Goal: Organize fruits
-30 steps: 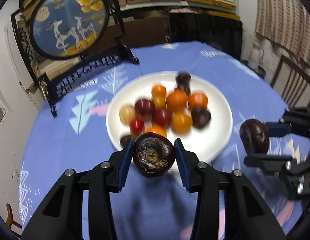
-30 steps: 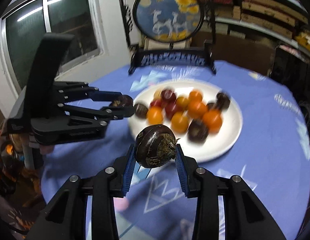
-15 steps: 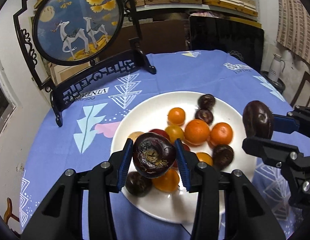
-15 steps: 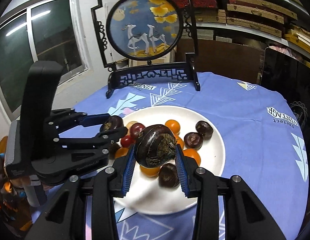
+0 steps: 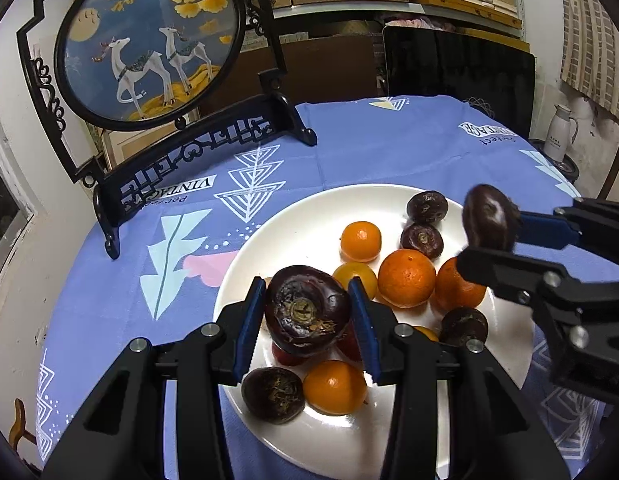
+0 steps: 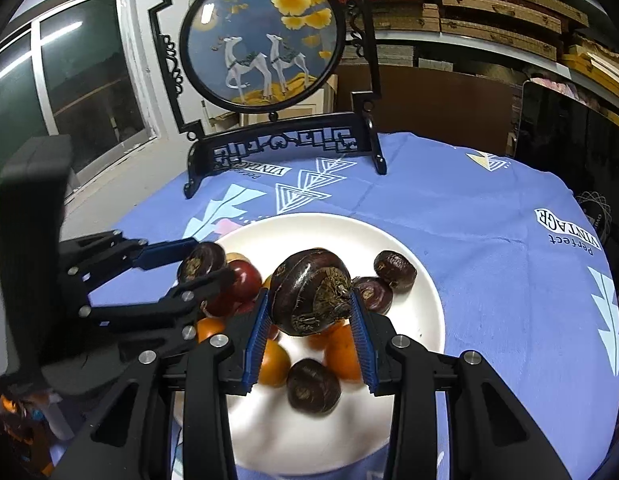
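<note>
Left tongs [image 5: 307,320] clamp a dark water chestnut [image 5: 307,310] above the near left part of the white plate [image 5: 309,216]. Right tongs [image 6: 311,320] grip a second dark chestnut [image 6: 311,292] above the plate's right side, somewhat blurred in the left view. Oranges [image 5: 406,278] and more chestnuts lie on the plate, on the blue-clothed counter [image 5: 389,148].

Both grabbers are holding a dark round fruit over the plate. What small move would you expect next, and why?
Probably a short move down to the white plate, then letting go. The left gripper and right gripper each clamp a dark fruit above the oranges already lying there.
</note>
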